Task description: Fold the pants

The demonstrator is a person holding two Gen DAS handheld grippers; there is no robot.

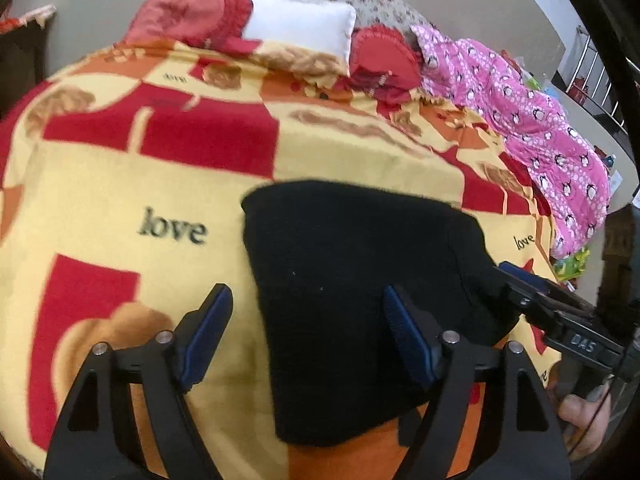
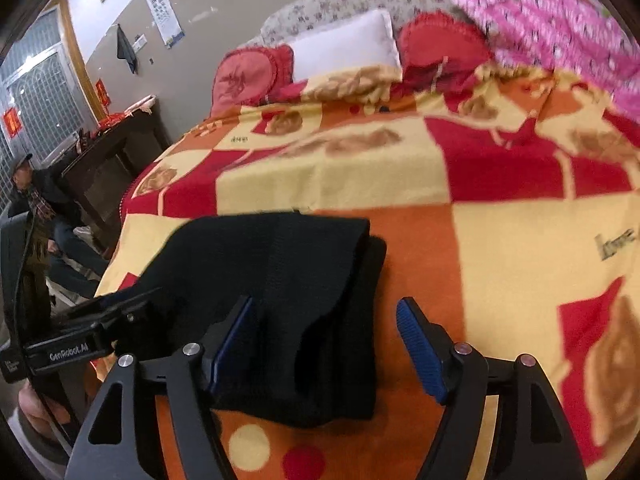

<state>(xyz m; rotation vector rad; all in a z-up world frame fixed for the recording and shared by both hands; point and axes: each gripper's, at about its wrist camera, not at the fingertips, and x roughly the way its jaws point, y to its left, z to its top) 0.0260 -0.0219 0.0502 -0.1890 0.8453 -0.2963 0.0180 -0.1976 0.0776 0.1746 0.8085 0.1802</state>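
Note:
The black pants (image 1: 360, 296) lie folded into a compact bundle on the red, yellow and orange blanket (image 1: 120, 200); they also show in the right wrist view (image 2: 288, 304). My left gripper (image 1: 308, 316) is open, its fingers straddling the bundle's left edge just above it. My right gripper (image 2: 326, 332) is open over the bundle's right edge. In the left wrist view the right gripper (image 1: 516, 280) reaches in from the right at the bundle's side. In the right wrist view the left gripper (image 2: 116, 304) reaches in from the left.
At the head of the bed lie a white pillow (image 1: 300, 28), red cushions (image 1: 184, 12) and a pink patterned garment (image 1: 540, 120). A person (image 2: 36, 200) sits left of the bed beside a dark wooden table (image 2: 108, 160).

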